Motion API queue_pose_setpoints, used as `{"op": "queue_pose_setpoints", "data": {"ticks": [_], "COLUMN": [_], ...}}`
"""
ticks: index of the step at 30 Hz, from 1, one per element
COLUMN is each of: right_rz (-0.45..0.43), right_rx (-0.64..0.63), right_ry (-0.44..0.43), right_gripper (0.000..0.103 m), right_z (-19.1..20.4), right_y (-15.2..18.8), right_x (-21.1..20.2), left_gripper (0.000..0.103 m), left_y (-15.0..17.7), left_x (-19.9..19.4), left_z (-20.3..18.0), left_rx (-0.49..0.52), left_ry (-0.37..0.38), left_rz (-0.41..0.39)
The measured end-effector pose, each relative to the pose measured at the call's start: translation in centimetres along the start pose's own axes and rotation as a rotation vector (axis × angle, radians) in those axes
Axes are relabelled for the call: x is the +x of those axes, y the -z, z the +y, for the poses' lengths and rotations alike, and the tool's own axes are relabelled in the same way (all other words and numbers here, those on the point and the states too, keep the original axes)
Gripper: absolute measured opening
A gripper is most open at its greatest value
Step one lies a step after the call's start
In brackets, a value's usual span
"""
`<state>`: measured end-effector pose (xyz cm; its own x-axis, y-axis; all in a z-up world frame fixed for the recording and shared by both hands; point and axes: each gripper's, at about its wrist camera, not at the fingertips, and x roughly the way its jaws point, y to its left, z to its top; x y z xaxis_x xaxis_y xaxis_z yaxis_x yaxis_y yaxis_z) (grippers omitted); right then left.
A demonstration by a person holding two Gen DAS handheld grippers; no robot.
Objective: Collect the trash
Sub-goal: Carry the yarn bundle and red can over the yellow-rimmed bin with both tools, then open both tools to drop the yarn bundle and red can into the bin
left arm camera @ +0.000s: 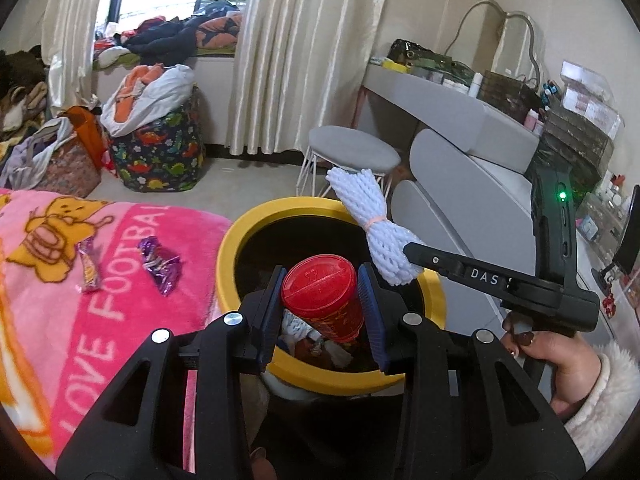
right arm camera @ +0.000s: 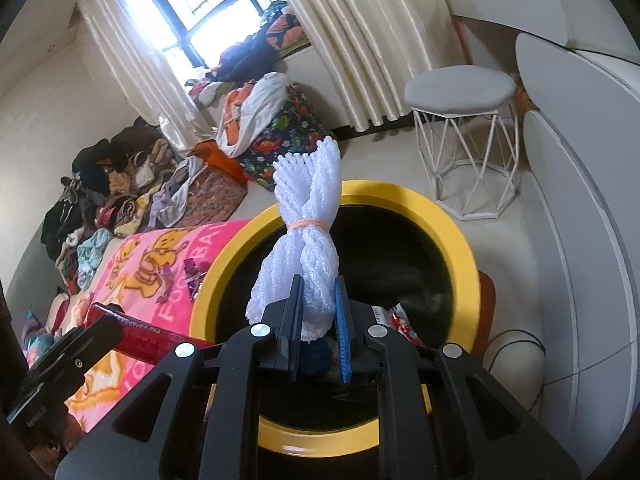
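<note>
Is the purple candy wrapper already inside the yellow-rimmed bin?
No, the purple wrapper lies on the pink blanket, beside the yellow-rimmed bin, next to another wrapper.

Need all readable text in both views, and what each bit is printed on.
"LOVE FOOTBAL", cut off at the edge: pink blanket.
"DAS", rest hidden: right gripper, on its finger.
"The color...", rest blurred: red tube held by the left gripper.
Embossed mark on the tube's cap: unreadable.
Side label on the left gripper's body, right wrist view: too blurred.
Candy wrappers on the blanket: print too small.
</note>
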<state>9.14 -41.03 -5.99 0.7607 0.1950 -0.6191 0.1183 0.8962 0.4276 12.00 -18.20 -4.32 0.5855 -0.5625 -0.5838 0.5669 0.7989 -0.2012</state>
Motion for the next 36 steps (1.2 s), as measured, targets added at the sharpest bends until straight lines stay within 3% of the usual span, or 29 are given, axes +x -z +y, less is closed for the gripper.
{"op": "queue_pose_setpoints", "data": {"ticks": [28, 36], "right_rz": [0.027, 0.024], "right_rx": [-0.03, -0.017], "right_ry": [0.069, 0.076], "right_gripper": [0.015, 0.021], "right_z": [-1.7, -2.2], "right_y": [0.0, 0.0], "right_x": [0.2, 0.4], "left_gripper": [0.03, 0.03], "left_y": [0.7, 0.6], "left_x": [6.6, 7.3], "left_z": [-1.9, -1.8], "left_rx": [0.032, 0.025], "left_ry": [0.042, 0.05], "left_rz": [0.141, 0.154]}}
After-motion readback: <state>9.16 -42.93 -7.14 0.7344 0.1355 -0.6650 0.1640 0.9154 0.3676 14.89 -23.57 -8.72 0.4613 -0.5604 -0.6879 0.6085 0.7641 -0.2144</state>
